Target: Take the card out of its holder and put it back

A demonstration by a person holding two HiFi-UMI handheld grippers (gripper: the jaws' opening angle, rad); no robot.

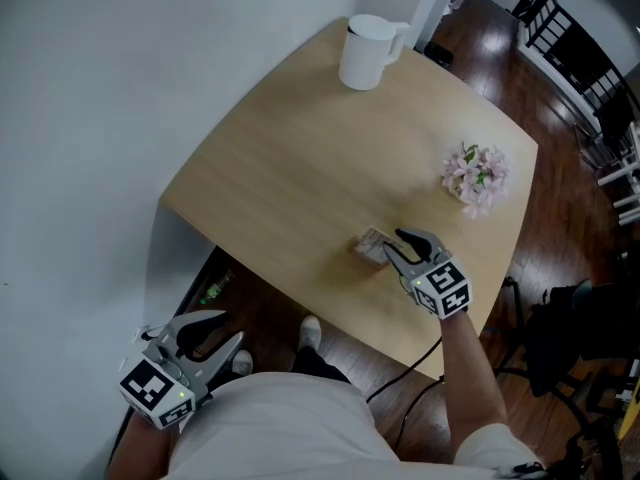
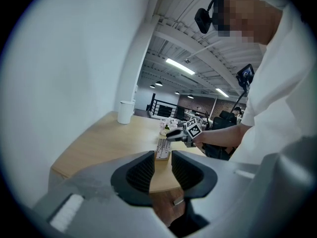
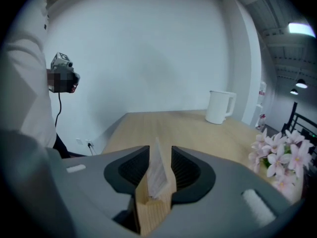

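Observation:
A small wooden card holder (image 1: 372,249) stands near the front edge of the light wooden table (image 1: 300,148). In the right gripper view a white card (image 3: 158,175) stands upright in the holder's (image 3: 153,209) slot. My right gripper (image 1: 396,248) reaches the holder from the right; its jaws flank the card with a gap on each side, so it (image 3: 160,155) is open. My left gripper (image 1: 226,329) hangs low off the table's left front, open and with nothing between its jaws (image 2: 162,165). From there the holder (image 2: 162,148) shows ahead on the table.
A white jug (image 1: 370,53) stands at the table's far corner. A bunch of pale pink flowers (image 1: 477,176) sits at the right, just beyond the holder. A white wall is on the left; dark chairs (image 1: 600,78) stand on the wooden floor at the right.

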